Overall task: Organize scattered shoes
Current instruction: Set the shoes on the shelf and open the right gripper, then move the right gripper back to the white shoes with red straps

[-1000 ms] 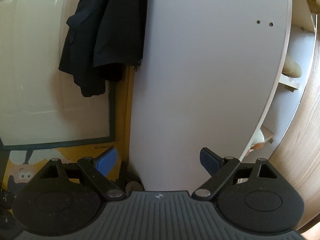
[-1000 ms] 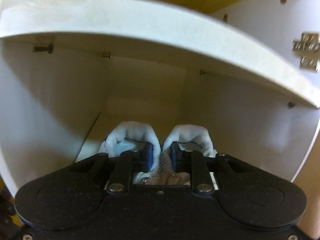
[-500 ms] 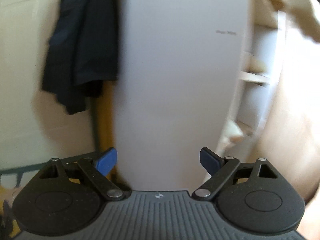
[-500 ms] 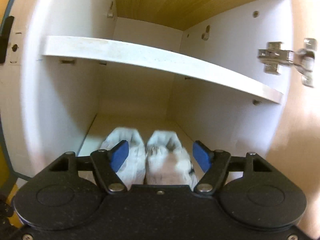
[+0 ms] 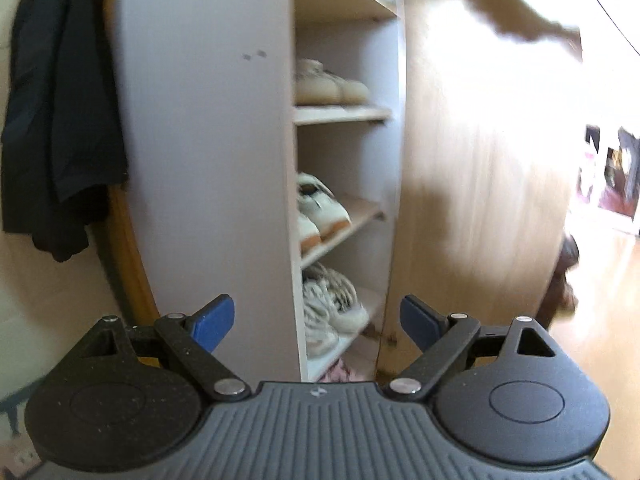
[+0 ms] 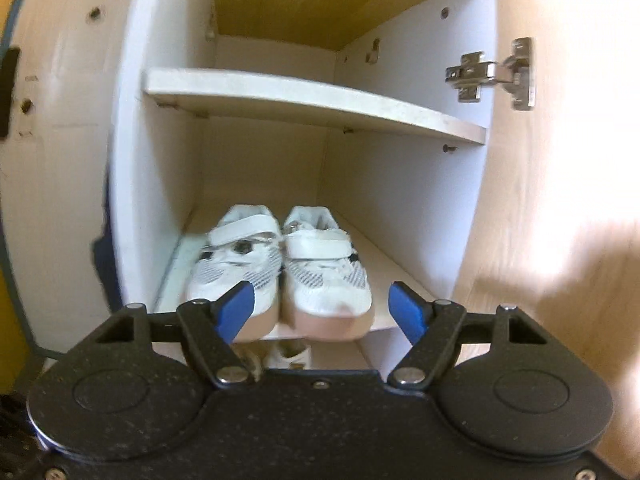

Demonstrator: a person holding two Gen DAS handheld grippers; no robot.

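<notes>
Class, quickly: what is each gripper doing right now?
Left gripper: open, holding nothing.
Right gripper: fingers opening, empty; the white shoes sit on the shelf beyond them.

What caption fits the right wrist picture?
White sneakers sit paired on the cabinet shelf as the empty right gripper opens.

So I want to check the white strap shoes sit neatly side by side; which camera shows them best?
The right wrist view: the white strap shoes sit side by side, toes outward, on a cabinet shelf. In the left wrist view, shelved shoes appear blurred and side-on; I cannot tell which are these.
</notes>
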